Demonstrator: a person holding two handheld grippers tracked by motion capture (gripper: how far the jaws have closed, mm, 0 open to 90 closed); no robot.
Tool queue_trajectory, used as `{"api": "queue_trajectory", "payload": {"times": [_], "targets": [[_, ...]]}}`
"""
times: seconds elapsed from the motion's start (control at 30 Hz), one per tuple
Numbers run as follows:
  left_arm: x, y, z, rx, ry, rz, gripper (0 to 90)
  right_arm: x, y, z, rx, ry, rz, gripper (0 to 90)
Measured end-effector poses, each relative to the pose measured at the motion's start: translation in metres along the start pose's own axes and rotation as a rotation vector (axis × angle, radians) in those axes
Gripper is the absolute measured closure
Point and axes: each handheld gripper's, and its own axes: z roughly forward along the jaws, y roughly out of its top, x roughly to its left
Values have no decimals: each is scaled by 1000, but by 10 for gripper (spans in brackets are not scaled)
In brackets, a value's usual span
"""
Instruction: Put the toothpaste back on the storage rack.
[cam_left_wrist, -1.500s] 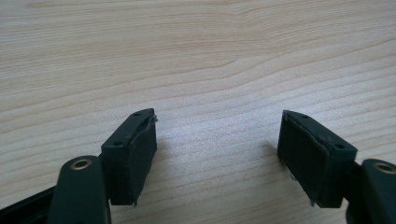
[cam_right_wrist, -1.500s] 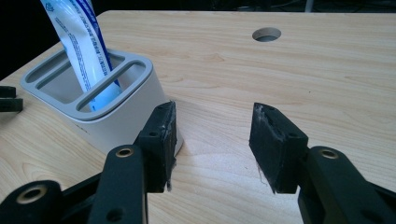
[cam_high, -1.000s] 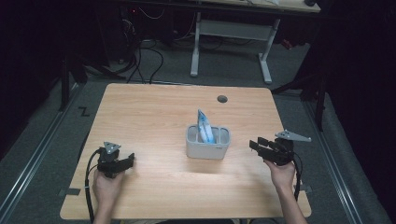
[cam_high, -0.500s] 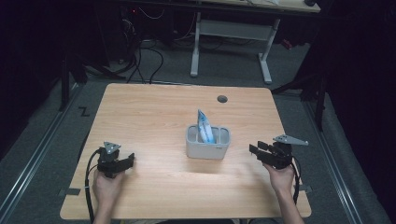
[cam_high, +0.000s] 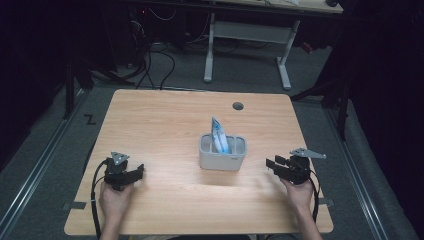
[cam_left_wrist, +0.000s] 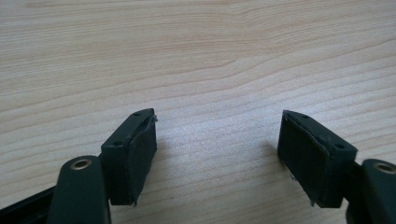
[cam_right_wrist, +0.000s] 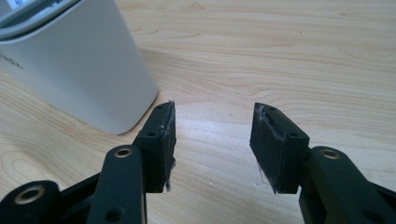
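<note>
Grey bin (cam_high: 222, 159), between open tongs, apart

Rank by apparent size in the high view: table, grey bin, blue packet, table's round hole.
1. Table
2. Grey bin
3. Blue packet, partly hidden inside the bin
4. Round hole

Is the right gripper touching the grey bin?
Apart. In the right gripper view, bare table shows between the right gripper and the grey bin; its jaws stand open and empty.

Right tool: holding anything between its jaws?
No. The right tool has open jaws with bare table between them; the grey bin stands beside.
</note>
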Motion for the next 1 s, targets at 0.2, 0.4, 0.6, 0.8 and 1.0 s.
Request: {"api": "queue_trajectory", "payload": {"times": [0.2, 0.4, 0.6, 0.8, 1.0], "targets": [[0, 0, 0, 0, 0, 0, 287, 0, -5, 5, 14, -13, -8, 503], [0, 0, 0, 0, 0, 0, 287, -1, -7, 9, 32, -28, -10, 499], [0, 0, 0, 0, 0, 0, 287, 0, -8, 15, 42, -42, -25, 495], [0, 0, 0, 0, 0, 0, 287, 2, -10, 21, 57, -62, -37, 493], [0, 0, 0, 0, 0, 0, 287, 2, -11, 27, 72, -89, -60, 488]]}}
